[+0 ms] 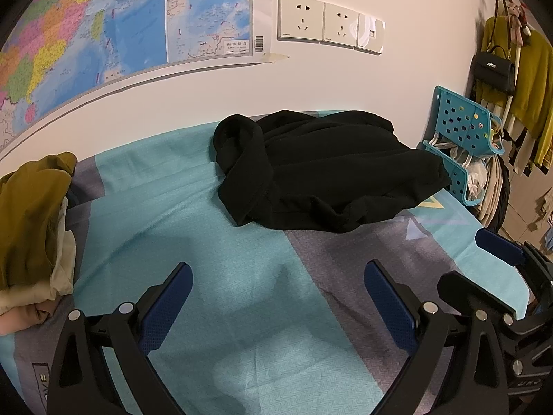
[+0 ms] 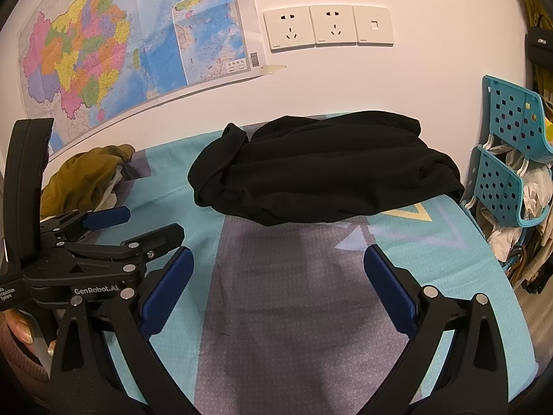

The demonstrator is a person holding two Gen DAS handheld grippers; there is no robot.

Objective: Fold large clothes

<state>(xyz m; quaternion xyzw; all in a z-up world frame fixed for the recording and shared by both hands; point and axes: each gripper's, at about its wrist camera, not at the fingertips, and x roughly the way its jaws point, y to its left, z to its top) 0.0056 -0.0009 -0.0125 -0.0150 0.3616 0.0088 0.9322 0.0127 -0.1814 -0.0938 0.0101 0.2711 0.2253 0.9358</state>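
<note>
A black garment (image 1: 325,176) lies in a loose heap at the far side of the bed, against the white wall; the right wrist view shows the same black garment (image 2: 321,176). My left gripper (image 1: 278,276) hovers open over the teal and grey sheet (image 1: 207,242), well short of the heap, with nothing between its blue pads. My right gripper (image 2: 278,261) is open too, above the grey stripe of the sheet (image 2: 276,311), also short of the garment. In the left wrist view the right gripper (image 1: 484,259) shows at the right edge. The left gripper (image 2: 131,228) appears at the left of the right wrist view.
A pile of olive and beige clothes (image 1: 34,228) sits on the bed at the left. A teal perforated rack (image 1: 463,138) with bags stands past the bed's right edge. Hanging clothes and a black handbag (image 1: 494,72) are behind it. A map (image 1: 103,34) and wall sockets (image 1: 331,24) cover the wall.
</note>
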